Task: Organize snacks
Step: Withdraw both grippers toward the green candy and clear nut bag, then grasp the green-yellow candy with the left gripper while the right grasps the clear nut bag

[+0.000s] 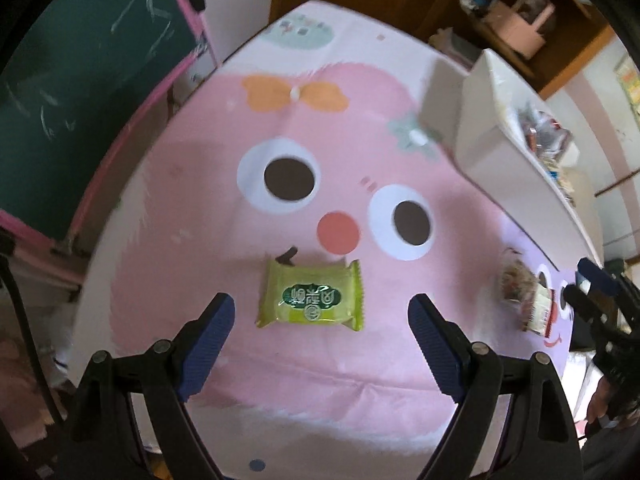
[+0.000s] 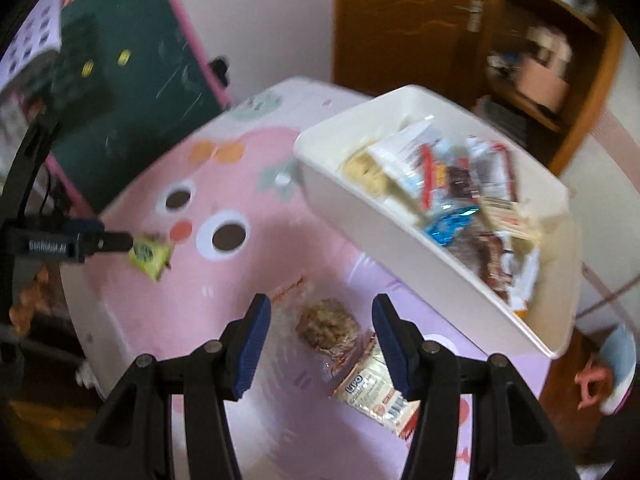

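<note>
A green snack packet (image 1: 311,301) lies flat on the pink cartoon tablecloth (image 1: 280,128). My left gripper (image 1: 322,312) is open just above it, a blue finger on each side. It also shows in the right wrist view (image 2: 150,254). A clear-wrapped cookie packet (image 2: 344,336) lies on the cloth between the open fingers of my right gripper (image 2: 320,312). It shows at the right in the left wrist view (image 1: 524,296). A white bin (image 2: 400,240) holding several wrapped snacks stands behind it.
A green chalkboard with a pink frame (image 1: 80,92) leans at the table's left. A wooden shelf unit (image 2: 540,60) with clutter stands behind the bin. The table edge (image 1: 96,264) runs close on the left. The left gripper body (image 2: 60,240) shows at the left of the right wrist view.
</note>
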Tool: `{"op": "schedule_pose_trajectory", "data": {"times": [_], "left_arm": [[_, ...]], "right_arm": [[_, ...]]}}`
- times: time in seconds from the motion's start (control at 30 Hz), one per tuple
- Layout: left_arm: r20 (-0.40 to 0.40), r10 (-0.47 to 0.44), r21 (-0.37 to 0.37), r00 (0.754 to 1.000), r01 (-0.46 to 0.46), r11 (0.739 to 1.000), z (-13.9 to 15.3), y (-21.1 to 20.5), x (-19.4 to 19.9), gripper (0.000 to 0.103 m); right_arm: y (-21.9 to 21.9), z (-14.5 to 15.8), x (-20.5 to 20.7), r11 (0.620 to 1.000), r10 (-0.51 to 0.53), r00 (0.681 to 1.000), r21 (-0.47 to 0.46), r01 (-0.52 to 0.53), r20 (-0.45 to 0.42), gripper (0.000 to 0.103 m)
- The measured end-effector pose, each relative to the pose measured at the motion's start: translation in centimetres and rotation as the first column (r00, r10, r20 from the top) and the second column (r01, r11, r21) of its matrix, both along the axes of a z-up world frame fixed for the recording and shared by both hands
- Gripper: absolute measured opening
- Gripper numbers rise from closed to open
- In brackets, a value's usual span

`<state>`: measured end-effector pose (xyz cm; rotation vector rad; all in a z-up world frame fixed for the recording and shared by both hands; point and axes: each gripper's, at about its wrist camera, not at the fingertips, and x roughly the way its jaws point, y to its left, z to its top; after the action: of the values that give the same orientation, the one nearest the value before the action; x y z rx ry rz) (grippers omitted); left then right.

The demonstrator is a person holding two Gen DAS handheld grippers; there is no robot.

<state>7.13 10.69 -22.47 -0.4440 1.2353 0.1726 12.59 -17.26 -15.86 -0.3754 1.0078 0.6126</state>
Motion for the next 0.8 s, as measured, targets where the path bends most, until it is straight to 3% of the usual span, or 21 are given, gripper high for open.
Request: {"op": "schedule_pose_trajectory", "data": {"times": [0.27, 0.53, 0.7, 0.77, 0.8], "left_arm": [[-0.061, 0.032, 0.006, 0.998, -0.032, 0.999, -3.6, 0.0, 1.0, 0.088], [-0.077, 0.017, 0.09, 0.997, -0.01, 0.996, -4.2, -1.1, 1.8, 0.087], [-0.087, 0.001, 0.129, 0.996, 0.01, 0.992, -4.0, -2.1, 1.8, 0.073], [-0.095, -0.012, 0.163, 0.995, 0.028, 0.986, -3.9, -2.7, 1.7, 0.064], [-0.099, -0.015, 0.176, 0.995, 0.032, 0.984, -3.8, -2.6, 1.4, 0.06]], "right_arm": [[2.1, -6.4, 1.5, 0.971, 0.172, 0.979, -0.146, -0.188, -0.111, 0.054], [3.8, -7.7, 0.9, 0.923, 0.302, 0.95, -0.225, -0.313, -0.084, 0.074], [4.4, -8.8, 1.1, 0.912, 0.311, 0.942, -0.237, -0.334, -0.13, 0.071], [4.5, -8.8, 1.4, 0.922, 0.299, 0.944, -0.213, -0.324, -0.14, 0.065], [4.5, -8.7, 1.5, 0.926, 0.293, 0.946, -0.206, -0.318, -0.141, 0.058]]}}
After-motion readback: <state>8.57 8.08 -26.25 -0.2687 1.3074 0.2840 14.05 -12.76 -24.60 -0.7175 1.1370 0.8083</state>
